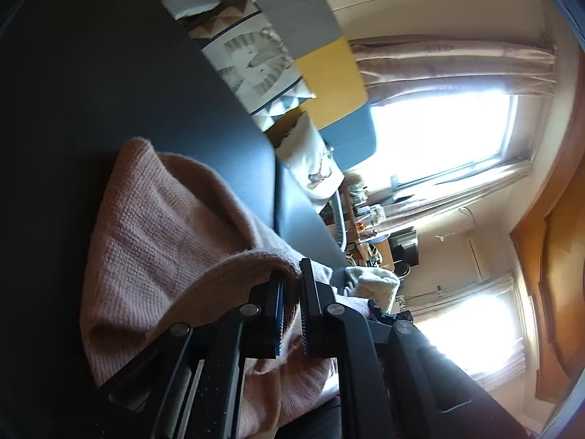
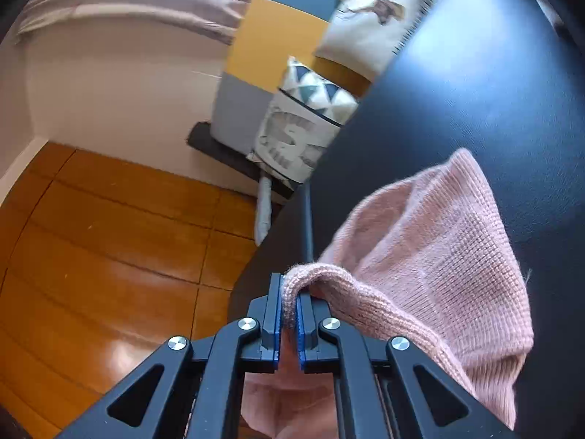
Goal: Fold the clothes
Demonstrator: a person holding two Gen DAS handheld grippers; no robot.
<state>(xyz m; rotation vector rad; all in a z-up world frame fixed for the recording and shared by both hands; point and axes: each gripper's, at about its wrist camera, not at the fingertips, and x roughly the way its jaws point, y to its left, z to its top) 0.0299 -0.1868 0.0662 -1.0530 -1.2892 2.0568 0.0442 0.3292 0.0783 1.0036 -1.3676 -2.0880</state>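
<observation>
Both claws, left [image 1: 292,274] and right [image 2: 290,292], had pinched shut on the soft, floppy knit [image 2: 431,248]; edges gave the surest hold.

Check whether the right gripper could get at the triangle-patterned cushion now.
Probably not: the right gripper is shut on the pink knitted sweater, and the triangle-patterned cushion sits beyond the dark surface's far edge.

Left gripper [image 1: 292,278] clamps pink sweater [image 1: 164,226] over dark surface [image 1: 91,73].
</observation>
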